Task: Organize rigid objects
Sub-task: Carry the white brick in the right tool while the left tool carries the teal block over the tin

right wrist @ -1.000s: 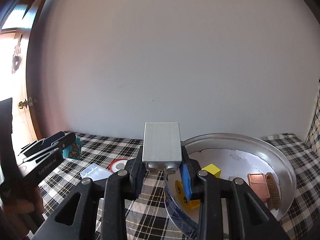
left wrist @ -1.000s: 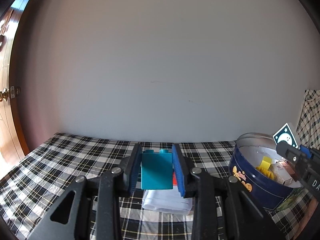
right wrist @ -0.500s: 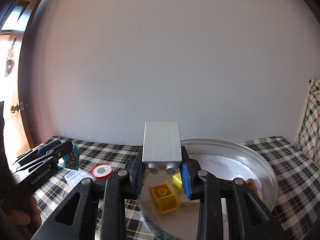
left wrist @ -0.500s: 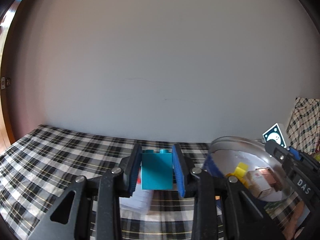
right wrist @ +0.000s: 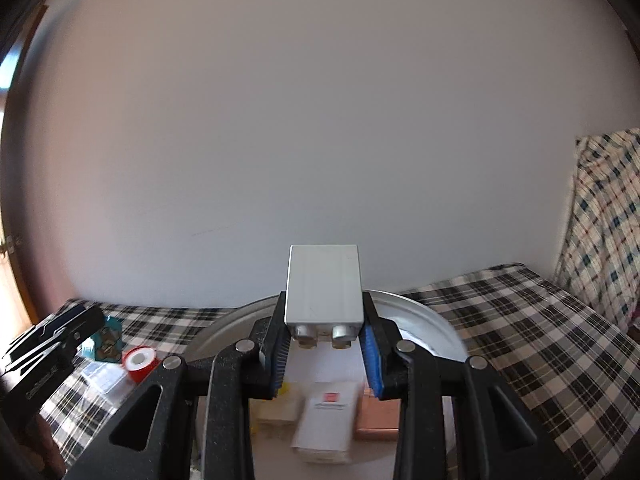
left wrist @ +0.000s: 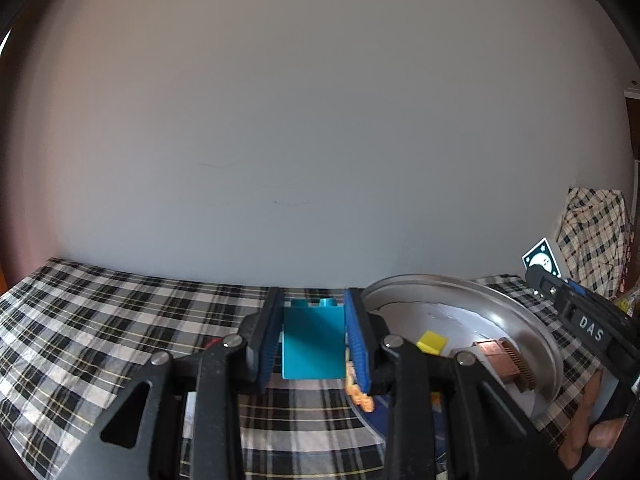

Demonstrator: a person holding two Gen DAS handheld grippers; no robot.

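Teal plastic brick [left wrist: 313, 342] and grey brick [right wrist: 324, 286] sit clamped in your left gripper [left wrist: 313, 344] and right gripper [right wrist: 325, 350]; releasing short of the round metal tin [left wrist: 472, 300] risks dropping them outside.

Soft daylight from left, wall [left wrist: 320, 120] evenly lit w/ pink edge tint; fisheye bends edges, dark corners; tin contents [right wrist: 326, 420] blurred.
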